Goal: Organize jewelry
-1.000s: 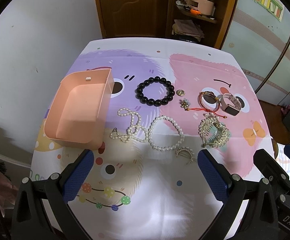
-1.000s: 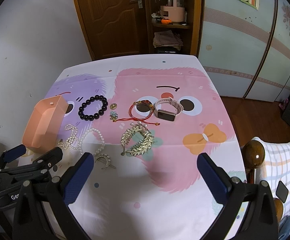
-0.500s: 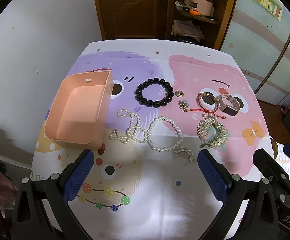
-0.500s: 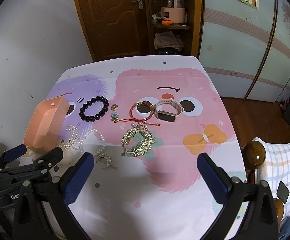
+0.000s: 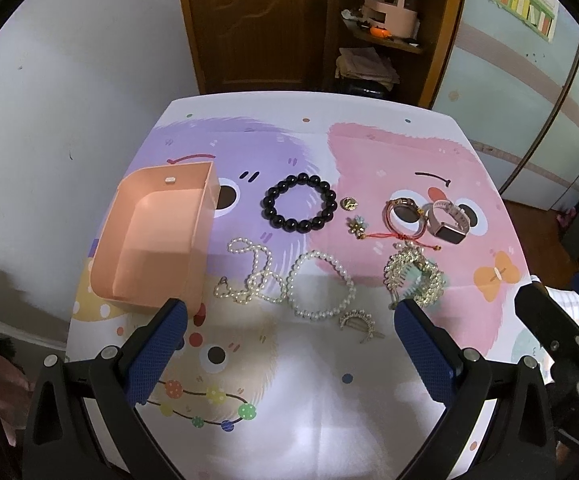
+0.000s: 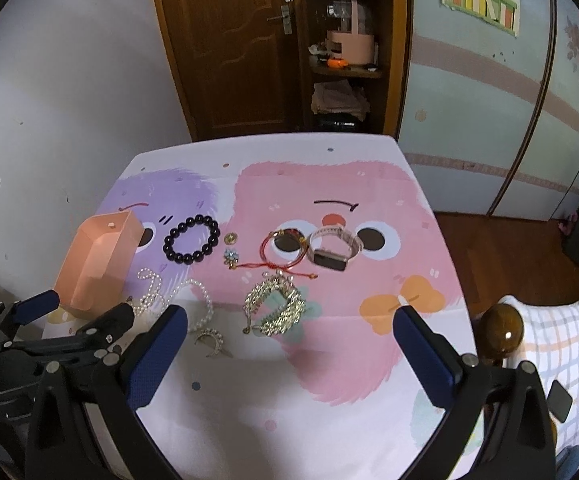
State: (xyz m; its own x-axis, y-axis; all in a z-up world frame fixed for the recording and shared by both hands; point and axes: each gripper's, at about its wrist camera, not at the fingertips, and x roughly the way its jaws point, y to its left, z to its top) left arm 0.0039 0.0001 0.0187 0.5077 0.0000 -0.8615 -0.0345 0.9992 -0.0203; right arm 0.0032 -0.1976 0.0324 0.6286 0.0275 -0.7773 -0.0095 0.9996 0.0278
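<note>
An empty pink box (image 5: 157, 236) stands at the table's left; it also shows in the right wrist view (image 6: 97, 260). Jewelry lies beside it: a black bead bracelet (image 5: 299, 208), a pearl necklace (image 5: 249, 276), a pearl bracelet (image 5: 321, 284), a crescent hair clip (image 5: 359, 322), a gold claw clip (image 5: 413, 276), a red cord bracelet (image 5: 403, 220), a pink watch (image 5: 447, 222), a small brooch (image 5: 355, 226) and a gold charm (image 5: 348, 203). My left gripper (image 5: 289, 320) is open, above the near side. My right gripper (image 6: 289, 328) is open near the claw clip (image 6: 275, 306).
The table (image 5: 289, 420) carries a cartoon-monster cloth. A white wall (image 5: 69, 100) is on the left. A wooden door (image 5: 257, 20) and a shelf (image 5: 381, 36) stand behind. A bed post (image 6: 503, 330) and plaid bedding (image 6: 565, 352) sit at the right.
Both grippers have drawn back and risen a little; the table and jewelry look slightly farther away. Nothing on the table has moved.
</note>
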